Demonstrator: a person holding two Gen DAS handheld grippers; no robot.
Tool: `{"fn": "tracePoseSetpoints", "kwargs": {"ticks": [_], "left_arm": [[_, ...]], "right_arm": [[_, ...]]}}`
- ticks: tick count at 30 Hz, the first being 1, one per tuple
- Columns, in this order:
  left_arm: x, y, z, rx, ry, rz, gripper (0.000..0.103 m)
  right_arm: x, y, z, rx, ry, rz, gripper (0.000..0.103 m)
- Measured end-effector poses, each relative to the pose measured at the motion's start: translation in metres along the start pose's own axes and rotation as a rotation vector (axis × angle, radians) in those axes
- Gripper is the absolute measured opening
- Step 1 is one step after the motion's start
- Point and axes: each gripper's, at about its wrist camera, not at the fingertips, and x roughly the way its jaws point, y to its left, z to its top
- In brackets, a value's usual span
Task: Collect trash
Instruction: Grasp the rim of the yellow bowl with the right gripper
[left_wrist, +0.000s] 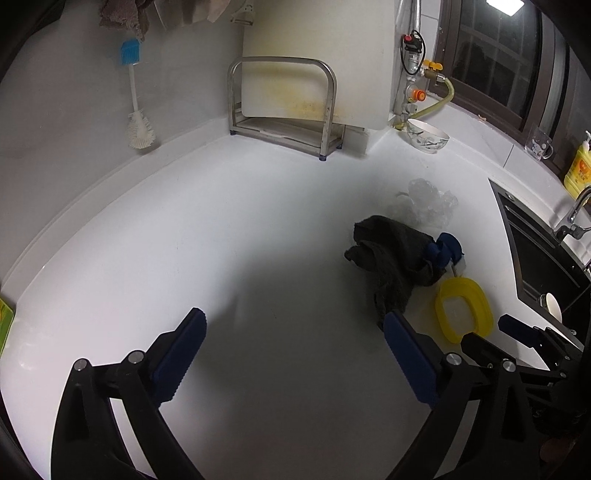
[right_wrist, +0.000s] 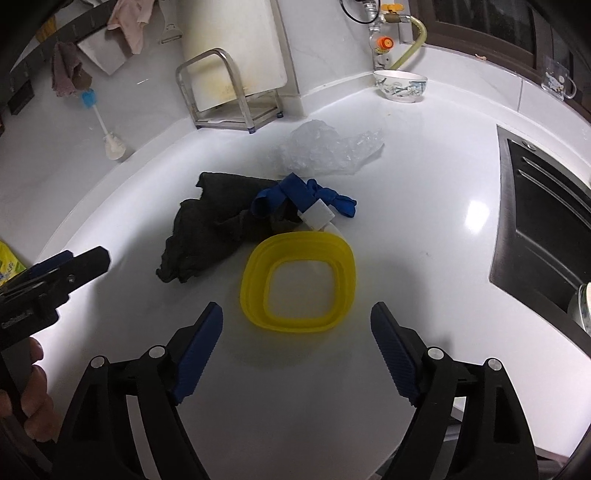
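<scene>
Right wrist view: the right gripper (right_wrist: 296, 356) hung wide open with nothing between its fingers, low over the white counter (right_wrist: 424, 229).
Nearest trash: a yellow ring-shaped lid (right_wrist: 298, 280) lay flat just ahead of those fingers.
Behind it: a dark cloth (right_wrist: 218, 225), touching a blue strap (right_wrist: 295, 194) with a small white block (right_wrist: 317, 216).
Farther back: crumpled clear plastic (right_wrist: 325, 149), near the metal rack (right_wrist: 225, 92).
Left gripper (left_wrist: 293, 354): also wide open and empty, over bare counter, the cloth beside its right finger.
Risk: the flat lid would likely slide or skid from the pads; a grab at the cloth could drag the strap along.
Only in left view: a yellow bottle (left_wrist: 581, 166) and tap (left_wrist: 576, 214) by the sink (left_wrist: 532, 258).
Only in right view: the person's hand (right_wrist: 35, 391).
</scene>
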Motion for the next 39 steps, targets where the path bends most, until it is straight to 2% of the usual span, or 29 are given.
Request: {"fn": "tracePoseSetpoints", "kwargs": {"ticks": [8,14,24,25,26,29,39], "left_arm": [[0.0,0.007,0.004,0.011,-0.013,0.032,0.097],[-0.001,0.01,0.004,-0.003,-0.013,0.024,0.097],[0.001,0.004,0.002,-0.008,-0.008,0.001,0.097],[0.002,0.002,0.002,-0.006,-0.007,-0.002,0.097],[0.002,0.001,0.001,-0.005,-0.005,-0.004,0.097],[0.003,-0.003,0.001,-0.003,-0.003,-0.016,0.097],[0.015,-0.026,0.003,0.02,0.013,-0.064,0.097]], "right_arm": [[0.012,0.006,0.005,0.003,0.015,-0.018,0.079],[0.025,0.009,0.008,-0.013,0.038,-0.045,0.079],[0.032,0.014,0.011,-0.082,-0.002,-0.084,0.078],[0.031,0.014,0.011,-0.086,-0.004,-0.083,0.076],[0.031,0.015,0.011,-0.088,-0.005,-0.079,0.07],[0.03,0.017,0.011,-0.103,-0.013,-0.07,0.069],[0.005,-0.006,0.014,-0.056,-0.064,-0.075,0.069]]}}
